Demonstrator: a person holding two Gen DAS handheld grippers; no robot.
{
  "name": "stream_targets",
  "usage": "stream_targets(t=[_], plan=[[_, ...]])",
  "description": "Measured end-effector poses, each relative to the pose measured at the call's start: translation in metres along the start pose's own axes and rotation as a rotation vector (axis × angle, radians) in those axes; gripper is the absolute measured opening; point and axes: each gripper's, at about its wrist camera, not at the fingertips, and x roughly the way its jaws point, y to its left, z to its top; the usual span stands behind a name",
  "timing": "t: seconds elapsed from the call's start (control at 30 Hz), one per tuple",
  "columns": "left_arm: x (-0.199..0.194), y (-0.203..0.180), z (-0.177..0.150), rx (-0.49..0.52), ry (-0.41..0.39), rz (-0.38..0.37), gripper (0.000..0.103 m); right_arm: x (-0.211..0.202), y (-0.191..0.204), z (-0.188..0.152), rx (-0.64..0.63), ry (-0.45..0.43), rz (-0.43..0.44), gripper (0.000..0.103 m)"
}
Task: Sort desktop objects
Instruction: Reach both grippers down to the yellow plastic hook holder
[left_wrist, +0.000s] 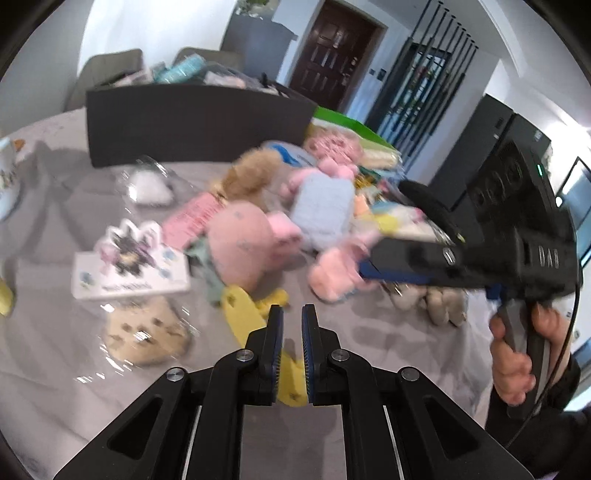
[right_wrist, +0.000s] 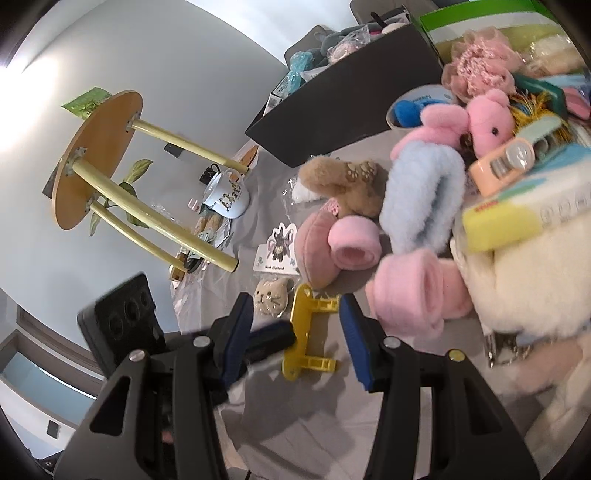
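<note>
A yellow plastic bracket (left_wrist: 246, 314) lies on the grey cloth; it also shows in the right wrist view (right_wrist: 301, 332). My left gripper (left_wrist: 292, 314) hovers just above it, jaws nearly closed with a narrow gap and nothing between them. My right gripper (right_wrist: 295, 314) is open and empty, tilted, its fingers either side of the bracket from above. It shows in the left wrist view (left_wrist: 373, 264) at the right, by a pink plush toy (left_wrist: 332, 277). A heap of plush toys (right_wrist: 424, 199), a cat-face pouch (right_wrist: 269, 297) and a sticker card (left_wrist: 129, 262) lie around.
A dark storage box (left_wrist: 199, 122) stands at the back, filled with items. A green box (right_wrist: 476, 22) holds more soft things. A white mug (right_wrist: 225, 197) sits far left. A small round wooden table (right_wrist: 99, 155) stands beyond the cloth.
</note>
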Motion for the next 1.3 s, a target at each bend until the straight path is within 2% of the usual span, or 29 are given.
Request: stream_targets(t=[0.07, 0.13, 0.23, 0.4, 0.6, 0.77, 0.9, 1.03, 1.1, 1.2, 1.3], plan=[[-0.003, 0.006, 0.009, 0.008, -0.014, 0.04, 0.009, -0.002, -0.001, -0.004, 0.007, -0.021, 0.002, 0.043], [-0.001, 0.011, 0.016, 0.015, -0.007, 0.068, 0.009, -0.003, -0.001, -0.008, -0.006, -0.026, -0.018, 0.024], [0.007, 0.015, 0.022, 0.038, 0.013, 0.094, 0.009, 0.004, 0.003, -0.018, -0.056, 0.006, -0.044, 0.018], [0.015, 0.013, 0.02, 0.06, 0.039, 0.08, 0.009, 0.031, 0.017, -0.033, -0.134, 0.067, -0.036, 0.015], [0.016, 0.019, 0.014, 0.065, 0.055, 0.072, 0.009, 0.054, 0.033, -0.038, -0.216, 0.095, -0.052, 0.015], [0.007, 0.026, 0.007, 0.078, 0.061, 0.116, 0.009, 0.065, 0.041, -0.04, -0.266, 0.112, -0.065, 0.014], [0.008, 0.033, -0.008, 0.078, 0.101, 0.134, 0.009, 0.075, 0.047, -0.046, -0.293, 0.153, -0.061, 0.014], [0.009, 0.036, -0.02, 0.062, 0.117, 0.113, 0.009, 0.082, 0.051, -0.056, -0.333, 0.209, -0.076, 0.013], [0.012, 0.03, -0.027, 0.082, 0.141, 0.09, 0.009, 0.079, 0.049, -0.06, -0.354, 0.228, -0.115, 0.013], [0.013, 0.02, -0.031, 0.1, 0.143, 0.065, 0.009, 0.073, 0.039, -0.06, -0.348, 0.24, -0.157, 0.015], [0.016, 0.011, -0.033, 0.112, 0.147, 0.028, 0.009, 0.06, 0.026, -0.058, -0.323, 0.214, -0.192, 0.016]])
